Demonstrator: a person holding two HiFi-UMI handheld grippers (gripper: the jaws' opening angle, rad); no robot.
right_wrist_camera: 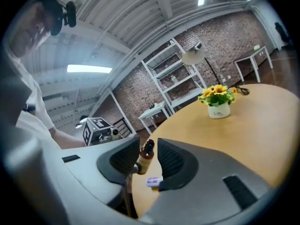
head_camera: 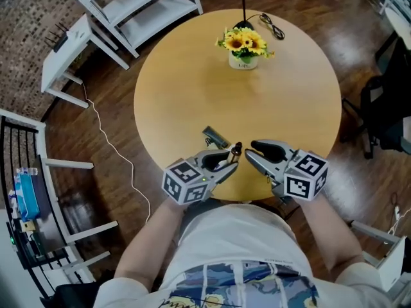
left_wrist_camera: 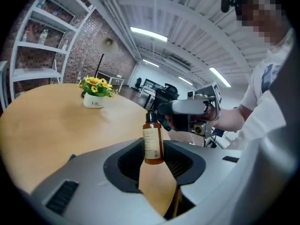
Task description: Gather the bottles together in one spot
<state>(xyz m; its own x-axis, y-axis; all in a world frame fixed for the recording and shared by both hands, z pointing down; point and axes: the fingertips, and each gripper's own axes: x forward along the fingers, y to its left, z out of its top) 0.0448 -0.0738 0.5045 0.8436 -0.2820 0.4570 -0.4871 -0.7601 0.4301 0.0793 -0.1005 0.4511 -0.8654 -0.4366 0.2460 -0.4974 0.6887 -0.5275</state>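
A small amber bottle point(head_camera: 236, 151) with a black cap is held just above the round table's point(head_camera: 192, 88) near edge. My left gripper point(head_camera: 230, 160) is shut on it; in the left gripper view the bottle point(left_wrist_camera: 153, 143) stands upright between the pads. My right gripper point(head_camera: 248, 151) faces it from the right, its tips at the cap. In the right gripper view the tilted bottle point(right_wrist_camera: 145, 156) shows between the jaws; whether the pads press on it is unclear. A small white tube with a purple label point(right_wrist_camera: 153, 182) lies on the table under one jaw.
A white pot of sunflowers point(head_camera: 244, 47) stands at the table's far side beside a lamp base and cable point(head_camera: 270, 25). A small dark oblong thing point(head_camera: 214, 136) lies just beyond the left gripper. White shelving point(head_camera: 138, 5) and a rack point(head_camera: 26, 197) stand on the floor to the left.
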